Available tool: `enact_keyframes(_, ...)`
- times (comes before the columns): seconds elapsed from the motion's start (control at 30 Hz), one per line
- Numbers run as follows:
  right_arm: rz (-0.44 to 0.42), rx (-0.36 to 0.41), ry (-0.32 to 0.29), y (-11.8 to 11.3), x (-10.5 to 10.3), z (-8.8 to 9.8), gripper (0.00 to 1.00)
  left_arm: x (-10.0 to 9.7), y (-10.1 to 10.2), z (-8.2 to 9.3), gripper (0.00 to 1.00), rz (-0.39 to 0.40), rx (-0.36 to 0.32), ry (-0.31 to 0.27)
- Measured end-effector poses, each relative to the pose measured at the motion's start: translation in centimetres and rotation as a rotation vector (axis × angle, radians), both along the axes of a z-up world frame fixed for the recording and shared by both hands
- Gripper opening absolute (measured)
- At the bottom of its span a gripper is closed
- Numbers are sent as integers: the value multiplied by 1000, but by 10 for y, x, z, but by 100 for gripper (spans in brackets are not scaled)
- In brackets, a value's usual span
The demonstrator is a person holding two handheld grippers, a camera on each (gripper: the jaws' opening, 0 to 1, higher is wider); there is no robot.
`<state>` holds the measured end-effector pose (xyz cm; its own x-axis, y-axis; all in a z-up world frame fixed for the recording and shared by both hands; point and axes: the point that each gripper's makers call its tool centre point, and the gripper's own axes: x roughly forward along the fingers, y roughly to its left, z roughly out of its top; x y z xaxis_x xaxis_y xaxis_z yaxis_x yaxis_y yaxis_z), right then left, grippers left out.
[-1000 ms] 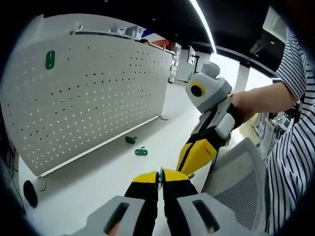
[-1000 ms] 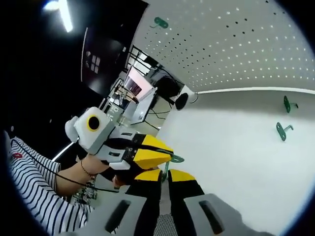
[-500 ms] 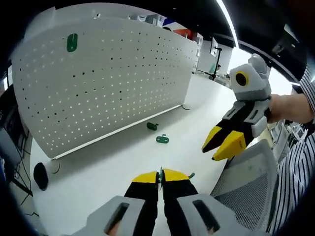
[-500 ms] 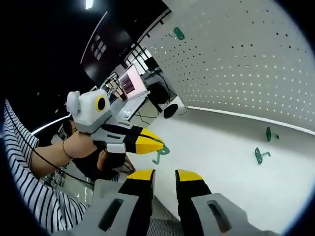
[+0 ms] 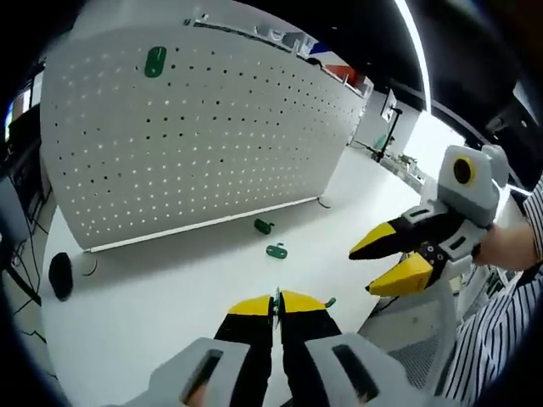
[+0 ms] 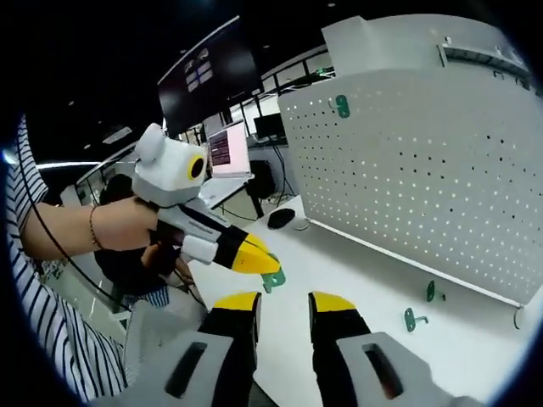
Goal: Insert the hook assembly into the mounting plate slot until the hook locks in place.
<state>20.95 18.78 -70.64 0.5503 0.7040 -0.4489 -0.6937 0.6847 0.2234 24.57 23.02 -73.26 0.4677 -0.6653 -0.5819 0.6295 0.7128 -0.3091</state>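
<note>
The green hook (image 6: 273,278) is pinched between the closed yellow tips of the left gripper (image 6: 265,264), which enters the right gripper view from the left, held in a person's hand (image 6: 114,225) with a bracelet at the wrist and a striped sleeve (image 6: 38,331) behind it. In the left gripper view the same gripper (image 5: 277,303) has its jaws pressed together, a thin green edge of the hook (image 5: 330,301) showing at the tips. The right gripper (image 6: 283,298) holds nothing; its two yellow-tipped jaws stand apart with white table between them, and in the left gripper view it (image 5: 372,270) comes in from the right, spread and empty, above the table's edge. Beyond both lies the white table (image 5: 170,288), and on it two more green hooks (image 5: 276,250) (image 5: 263,225) rest close together, near the foot of the white pegboard (image 5: 212,136), which stands upright at the far side. One green hook (image 5: 154,61) is mounted high on the pegboard near its upper corner. A black round object (image 5: 59,275) sits on the table by the pegboard's end.
</note>
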Motion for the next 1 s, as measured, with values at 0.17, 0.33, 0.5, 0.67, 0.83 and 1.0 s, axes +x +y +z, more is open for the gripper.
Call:
enact_keyframes(0.17,49,-64,-42,11,-3,-3,17,-3,-5,10,1,32,-81,56)
enact_keyframes(0.33,69,-92,-68,18,-2,-2,15,-8,-9,16,1,51,-146,101)
enact_keyframes(0.5,81,-100,-82,22,0,-1,14,-14,-13,15,1,48,-159,129)
enact_keyframes(0.67,105,-119,-96,25,0,-1,10,-19,-17,15,1,46,-184,151)
enact_keyframes(0.83,123,-145,-111,25,0,-2,7,-20,-18,16,1,50,-213,167)
enact_keyframes(1.0,135,-158,-130,25,2,-2,3,-20,-18,17,1,50,-215,169)
